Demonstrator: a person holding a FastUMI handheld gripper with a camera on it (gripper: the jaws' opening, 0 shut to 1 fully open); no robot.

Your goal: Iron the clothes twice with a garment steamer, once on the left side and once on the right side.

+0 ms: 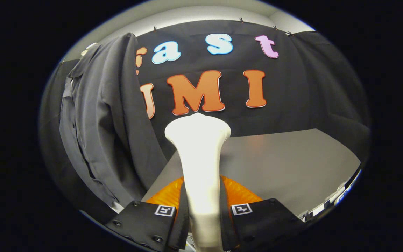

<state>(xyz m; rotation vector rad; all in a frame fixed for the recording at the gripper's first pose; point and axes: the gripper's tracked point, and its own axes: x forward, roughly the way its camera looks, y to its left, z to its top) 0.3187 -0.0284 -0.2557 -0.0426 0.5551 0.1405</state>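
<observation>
- Clamping the white garment steamer by its handle: claw, both fingers pressed against it, head rising ahead of them.
- Grey shirt: hanging left of the steamer head, apart from it.
- Grey counter: bare surface beyond and right of the fingers.
- Orange part: behind the handle, unidentified.

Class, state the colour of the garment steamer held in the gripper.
White or cream; the garment steamer, clamped in the gripper, shows best in the gripper view.
</observation>
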